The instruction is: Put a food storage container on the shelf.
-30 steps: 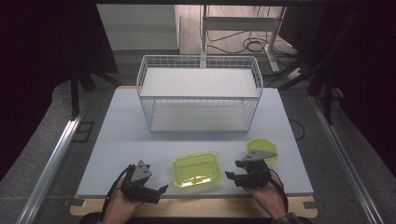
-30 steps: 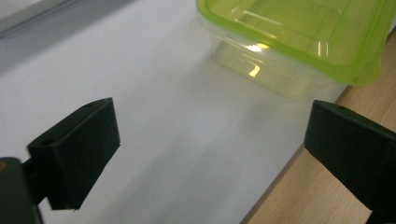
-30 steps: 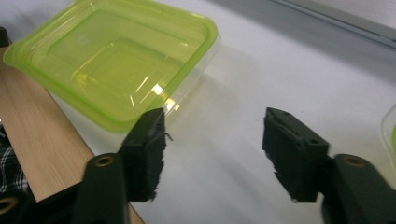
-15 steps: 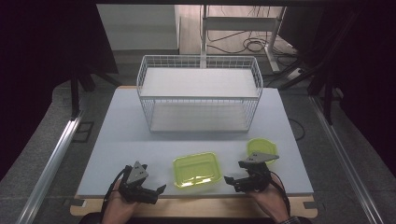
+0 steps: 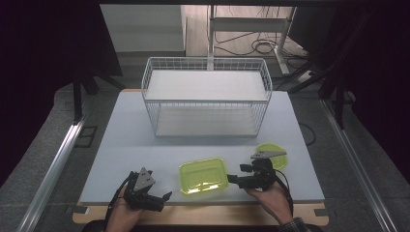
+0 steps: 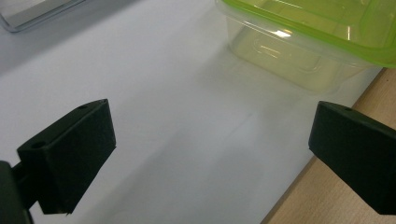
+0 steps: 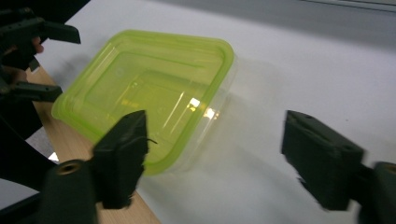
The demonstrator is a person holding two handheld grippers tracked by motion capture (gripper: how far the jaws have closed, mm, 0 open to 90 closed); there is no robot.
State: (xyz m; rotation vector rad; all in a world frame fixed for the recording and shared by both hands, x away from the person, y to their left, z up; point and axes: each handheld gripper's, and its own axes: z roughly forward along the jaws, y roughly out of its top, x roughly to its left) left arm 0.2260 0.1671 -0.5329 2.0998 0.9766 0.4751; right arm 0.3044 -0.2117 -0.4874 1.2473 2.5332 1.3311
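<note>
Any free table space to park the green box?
Bare: the left stretch of table between wire basket and left gripper, plus the strip between basket and green box. Crowded: near right corner, with right gripper and green lid.

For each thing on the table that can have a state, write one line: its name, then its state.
Green-lidded container: lid on, upright, near the table's front edge, held by neither tool.
Green lid: lying loose on the table.
Wire basket: upright, empty.
Left tool: open, empty.
Right tool: open, empty, jaws just closing.
</note>
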